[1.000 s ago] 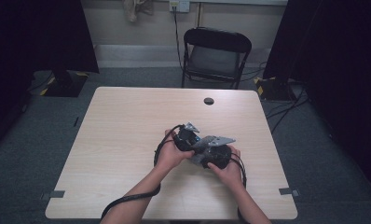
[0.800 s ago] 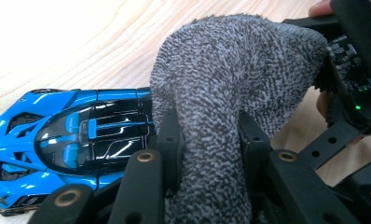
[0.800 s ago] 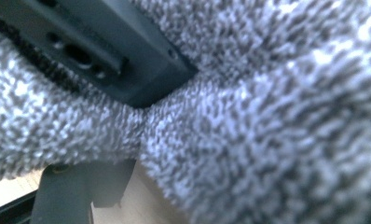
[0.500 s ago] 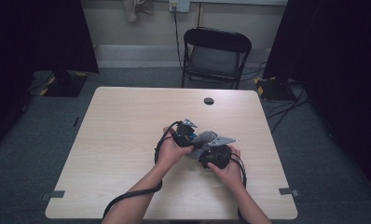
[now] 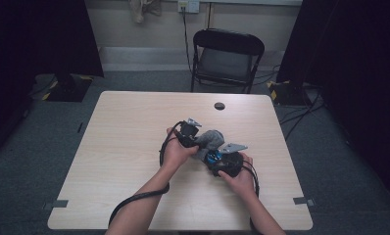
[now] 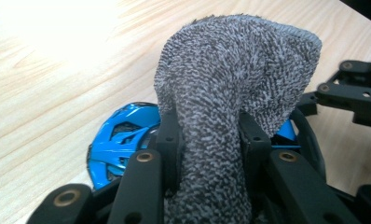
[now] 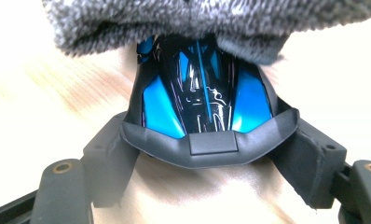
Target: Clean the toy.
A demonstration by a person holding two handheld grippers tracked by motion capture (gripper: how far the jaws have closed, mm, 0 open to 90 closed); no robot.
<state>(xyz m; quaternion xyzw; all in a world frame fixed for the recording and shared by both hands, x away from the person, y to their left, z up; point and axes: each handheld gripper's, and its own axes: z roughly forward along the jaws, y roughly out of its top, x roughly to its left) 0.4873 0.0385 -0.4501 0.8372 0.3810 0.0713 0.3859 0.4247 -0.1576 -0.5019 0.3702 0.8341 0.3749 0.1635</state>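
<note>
A glossy blue and black toy car (image 7: 200,100) sits between the jaws of my right gripper (image 7: 209,154), which press on its two sides just above the table. A grey terry cloth (image 6: 230,79) drapes over the car's far end (image 6: 123,140). My left gripper (image 6: 209,130) is shut on a fold of this cloth. In the high view both grippers meet at the table's middle: the left gripper (image 5: 190,134), the cloth (image 5: 211,138), and the right gripper (image 5: 222,159) with the car (image 5: 213,156).
The light wooden table (image 5: 134,147) has a small round black cap (image 5: 219,105) near its far edge. A black folding chair (image 5: 226,58) stands behind the table. Cables trail from both grippers toward the near edge.
My left gripper has shifted a little to the left and away with the cloth in it. The right gripper and the car have stayed put.
</note>
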